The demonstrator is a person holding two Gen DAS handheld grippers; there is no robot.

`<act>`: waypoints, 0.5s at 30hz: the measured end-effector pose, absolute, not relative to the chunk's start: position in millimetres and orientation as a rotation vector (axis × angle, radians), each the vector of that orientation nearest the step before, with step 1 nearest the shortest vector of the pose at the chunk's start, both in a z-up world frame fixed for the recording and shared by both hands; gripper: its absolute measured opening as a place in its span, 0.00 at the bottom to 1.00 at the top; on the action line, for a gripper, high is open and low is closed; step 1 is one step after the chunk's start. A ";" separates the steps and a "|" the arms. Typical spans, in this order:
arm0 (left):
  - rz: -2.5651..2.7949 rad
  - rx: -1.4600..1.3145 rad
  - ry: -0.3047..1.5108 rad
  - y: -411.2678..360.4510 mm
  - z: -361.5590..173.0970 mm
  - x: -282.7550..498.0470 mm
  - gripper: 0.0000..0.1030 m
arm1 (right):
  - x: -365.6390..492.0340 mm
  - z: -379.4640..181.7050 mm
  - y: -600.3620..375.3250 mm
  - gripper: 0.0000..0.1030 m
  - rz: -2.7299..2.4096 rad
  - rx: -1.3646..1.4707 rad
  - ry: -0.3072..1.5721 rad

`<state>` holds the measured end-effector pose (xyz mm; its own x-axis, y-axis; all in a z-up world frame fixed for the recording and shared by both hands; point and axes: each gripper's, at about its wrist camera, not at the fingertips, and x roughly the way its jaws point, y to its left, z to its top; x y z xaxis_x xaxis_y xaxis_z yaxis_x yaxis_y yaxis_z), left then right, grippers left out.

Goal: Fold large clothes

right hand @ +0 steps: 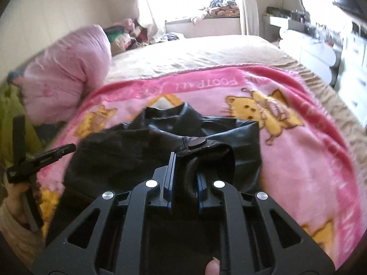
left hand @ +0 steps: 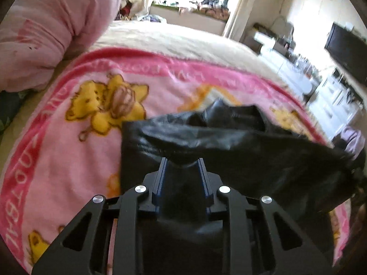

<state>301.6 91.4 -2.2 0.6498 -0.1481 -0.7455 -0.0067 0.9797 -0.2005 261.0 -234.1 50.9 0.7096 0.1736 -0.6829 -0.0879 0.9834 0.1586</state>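
Note:
A black leather-like jacket (left hand: pixel 240 151) lies partly lifted over a pink cartoon blanket (left hand: pixel 68 151) on a bed. My left gripper (left hand: pixel 182 163) is shut on a bunched fold of the jacket, which rises between its fingers. In the right wrist view the same jacket (right hand: pixel 119 151) spreads below, collar toward the far side. My right gripper (right hand: pixel 187 160) is shut on a jacket tab that carries a round button (right hand: pixel 197 142). The left gripper's body (right hand: pixel 39 160) shows at the left edge, held by a hand.
A pink quilt roll (left hand: pixel 45 29) lies at the bed's left side. The beige bedsheet (right hand: pixel 195 52) extends toward a bright window. White drawers (left hand: pixel 330 100) and a dark screen (left hand: pixel 348 45) stand to the right of the bed. Piled clothes (right hand: pixel 128 34) sit by the far wall.

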 end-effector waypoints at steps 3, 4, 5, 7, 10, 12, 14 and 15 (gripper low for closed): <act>-0.070 -0.157 0.957 80.5 -36.1 311.9 0.22 | 266.3 36.4 -236.1 0.12 0.113 0.082 0.799; -0.072 -0.149 0.977 78.1 -47.0 313.7 0.22 | 268.4 31.9 -237.4 0.13 0.104 0.079 0.808; -0.070 -0.139 0.987 76.9 -54.7 314.4 0.22 | 270.3 25.6 -239.2 0.14 0.095 0.083 0.820; -0.063 -0.104 0.982 72.7 -64.8 314.4 0.22 | 271.8 15.0 -240.6 0.20 0.077 0.088 0.841; -0.058 -0.087 0.980 70.7 -65.1 314.6 0.22 | 277.3 -1.1 -243.1 0.32 0.013 0.062 0.890; -0.066 -0.088 0.981 72.2 -65.3 315.6 0.22 | 277.5 -2.5 -248.0 0.49 -0.020 0.085 0.909; -0.069 -0.085 0.977 71.7 -66.5 315.4 0.22 | 269.8 7.7 -254.6 0.59 -0.061 0.121 0.849; -0.069 -0.083 0.975 71.7 -66.3 315.0 0.22 | 264.5 16.2 -256.8 0.62 -0.091 0.131 0.800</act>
<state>315.0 71.7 -66.3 0.5598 -0.0956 -0.8231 0.0206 0.9946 -0.1016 264.5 -256.8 16.2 0.6934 -0.0318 -0.7199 0.1312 0.9879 0.0826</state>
